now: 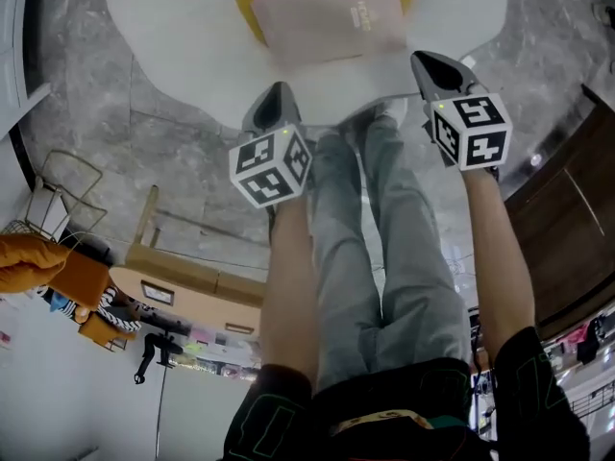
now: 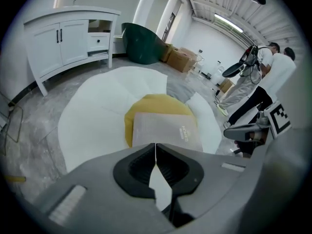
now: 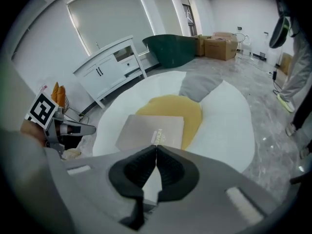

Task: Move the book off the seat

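Grey marbled floor (image 1: pixel 115 133) runs under a white, petal-shaped seat (image 1: pixel 173 27) with a yellow cushion (image 2: pixel 161 104) at its centre. The book (image 1: pixel 332 17), pale and pinkish-grey, lies flat on that cushion at 12 o'clock in the head view. Nothing touches it. Its cover carries a small line of gold print, too small to read.

The left gripper (image 1: pixel 276 94) and the right gripper (image 1: pixel 432 65) both point down toward the seat, short of the book. Each has its jaws pressed together with nothing between them. Each bears a cube of black-and-white square markers, and the person's jeans (image 1: pixel 384 257) show between the two arms.

The left gripper view adds a white cabinet (image 2: pixel 73 38) at 10 o'clock, a dark green tub (image 2: pixel 141 43), cardboard boxes (image 2: pixel 180 60) and people standing (image 2: pixel 263 82) at 3 o'clock. The right gripper view shows the same cabinet at 10 o'clock, and a grey pad (image 3: pixel 200 87) behind the cushion. Only the head view shows a wire rack (image 1: pixel 58 200) at 9 o'clock.
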Motion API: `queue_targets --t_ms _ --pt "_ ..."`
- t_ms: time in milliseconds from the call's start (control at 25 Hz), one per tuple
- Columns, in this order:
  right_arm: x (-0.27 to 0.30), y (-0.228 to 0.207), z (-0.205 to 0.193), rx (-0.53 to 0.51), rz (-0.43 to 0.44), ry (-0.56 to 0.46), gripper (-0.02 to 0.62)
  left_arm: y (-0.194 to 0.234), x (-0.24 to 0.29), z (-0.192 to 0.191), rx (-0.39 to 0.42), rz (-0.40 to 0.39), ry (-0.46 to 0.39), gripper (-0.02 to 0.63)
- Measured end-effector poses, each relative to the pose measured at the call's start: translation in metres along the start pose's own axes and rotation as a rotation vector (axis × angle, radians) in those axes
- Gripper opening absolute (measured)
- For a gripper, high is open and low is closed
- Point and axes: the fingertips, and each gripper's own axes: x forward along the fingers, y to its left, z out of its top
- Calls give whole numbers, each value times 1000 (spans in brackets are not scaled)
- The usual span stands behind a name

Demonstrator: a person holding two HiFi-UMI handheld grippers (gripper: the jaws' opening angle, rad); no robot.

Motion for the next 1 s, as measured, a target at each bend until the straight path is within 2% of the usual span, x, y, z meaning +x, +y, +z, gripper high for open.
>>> queue_targets --t_ms 80,200,320,440,560,720,800,880,960,1000 --pt "10 -6 -5 3 9 14 6 0 13 -7 29 -8 30 9" --pt "34 -19 -6 -9 19 24 79 10 42 -13 68 10 65 25" --pt "49 -26 -17 -11 16 45 131 22 60 -22 87 7 84 158" --pt "69 -33 -22 -26 24 56 184 33 81 -22 83 -22 65 223" --pt "88 -39 -28 -55 27 73 196 41 102 -26 43 -55 57 290" --pt "107 -40 -35 -130 26 114 196 39 123 -37 29 -116 78 296" --pt "113 -38 -36 -138 32 125 227 38 125 -40 5 -134 83 295" --pt "115 -39 -38 -122 26 127 229 36 127 -41 -20 -138 88 293" --pt "115 -41 -41 -85 17 128 227 32 128 -43 -27 -140 99 250" --pt "115 -41 -42 -64 16 131 224 31 127 -44 -26 -139 106 250"
